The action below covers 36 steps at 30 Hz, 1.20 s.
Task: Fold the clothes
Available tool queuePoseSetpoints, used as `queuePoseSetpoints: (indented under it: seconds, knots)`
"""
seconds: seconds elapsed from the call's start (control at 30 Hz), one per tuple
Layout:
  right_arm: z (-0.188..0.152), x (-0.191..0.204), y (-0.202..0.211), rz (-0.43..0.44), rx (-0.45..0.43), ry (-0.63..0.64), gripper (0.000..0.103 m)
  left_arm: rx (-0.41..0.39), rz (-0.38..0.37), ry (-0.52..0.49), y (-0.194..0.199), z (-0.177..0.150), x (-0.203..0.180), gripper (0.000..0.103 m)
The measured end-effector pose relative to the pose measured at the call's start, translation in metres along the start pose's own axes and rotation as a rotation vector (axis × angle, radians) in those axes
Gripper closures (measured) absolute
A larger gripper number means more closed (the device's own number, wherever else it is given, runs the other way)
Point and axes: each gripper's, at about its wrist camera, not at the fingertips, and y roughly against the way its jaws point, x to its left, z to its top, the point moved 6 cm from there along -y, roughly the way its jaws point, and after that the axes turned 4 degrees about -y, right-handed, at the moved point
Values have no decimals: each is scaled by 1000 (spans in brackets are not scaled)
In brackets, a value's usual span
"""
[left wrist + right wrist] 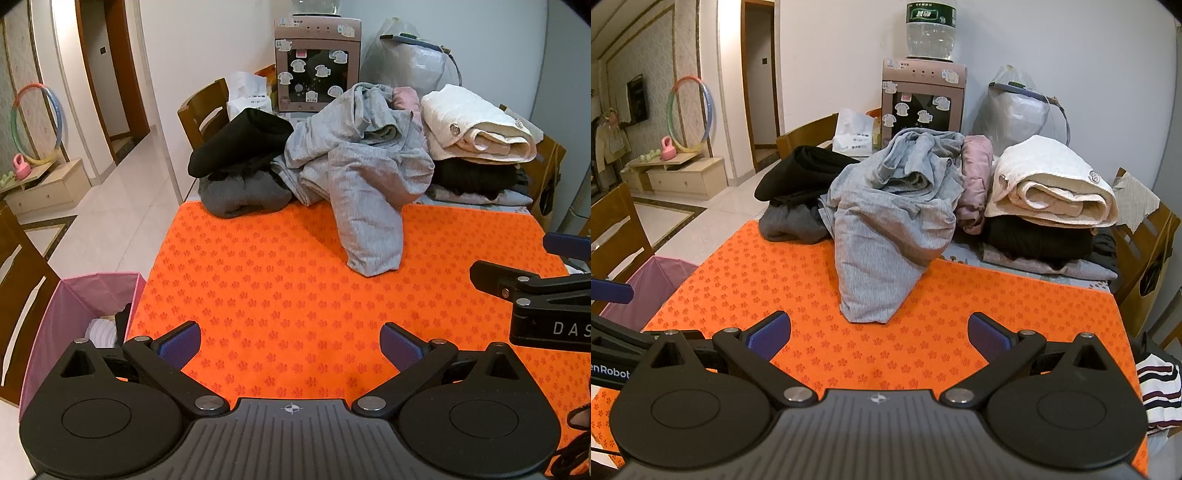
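Note:
A crumpled light grey garment (364, 184) lies at the far side of the orange mat (277, 280), one end hanging onto the mat; it also shows in the right wrist view (886, 229). My left gripper (290, 343) is open and empty, low over the near part of the mat. My right gripper (879, 332) is open and empty over the orange mat (960, 314), short of the grey garment. The right gripper also shows at the right edge of the left wrist view (535, 295).
Black and dark grey clothes (240, 162) are piled at the far left. A folded cream garment (476, 125) rests on dark clothes at the far right. A pink fabric bin (74, 325) stands left of the table. Wooden chairs (205, 110) and a water dispenser (317, 66) stand behind.

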Motion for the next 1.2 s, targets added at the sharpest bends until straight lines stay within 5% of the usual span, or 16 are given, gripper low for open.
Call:
queuePoseSetpoints:
  seconds: [0.67,1.2]
  knots:
    - [14,16,-52,68,67,94,1,32,35,77,-31,-2,24,0]
    - [79,76,-165,230,87,243,23,53,71,118,-66,-7,58,0]
